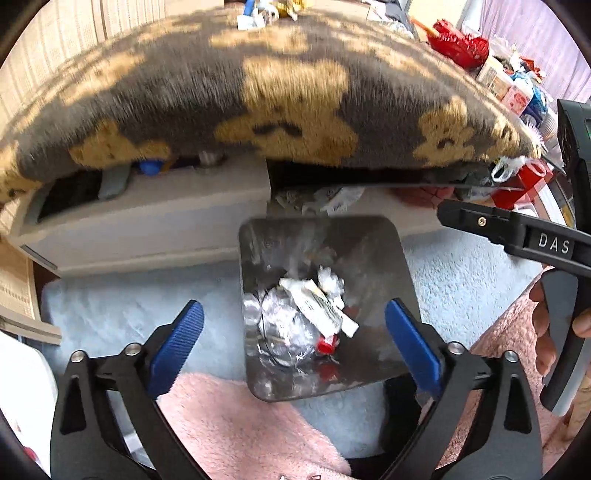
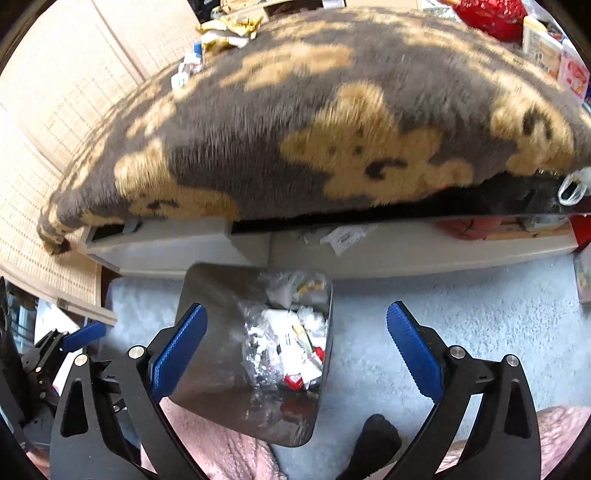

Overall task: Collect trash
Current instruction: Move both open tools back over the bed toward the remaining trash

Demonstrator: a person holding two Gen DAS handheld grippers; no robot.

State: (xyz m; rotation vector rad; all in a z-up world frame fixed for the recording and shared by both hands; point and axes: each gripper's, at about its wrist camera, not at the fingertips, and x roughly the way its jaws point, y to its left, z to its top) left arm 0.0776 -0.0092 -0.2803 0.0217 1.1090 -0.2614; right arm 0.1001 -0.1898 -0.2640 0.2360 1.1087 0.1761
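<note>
A shiny metal bin (image 1: pixel 373 258) stands on the pale blue rug below both grippers. Inside lies trash (image 1: pixel 314 314): crumpled foil and plastic, a white wrapper and a red cap. My left gripper (image 1: pixel 295 347) hovers over the bin, jaws wide open and empty. In the right wrist view the same bin (image 2: pixel 207 295) holds the trash (image 2: pixel 288 343), and my right gripper (image 2: pixel 295 350) hangs above it, wide open, nothing between its blue pads. More wrappers (image 2: pixel 225 33) lie at the far edge of the blanket-covered table.
A furry grey blanket with tan bears (image 1: pixel 295 92) covers the low white table (image 1: pixel 147 221) behind the bin. Papers (image 2: pixel 347 236) lie under it. Red packs and boxes (image 1: pixel 461 44) crowd the right end. Pink fabric (image 1: pixel 240 424) and a black sock (image 2: pixel 376 432) are near the bin.
</note>
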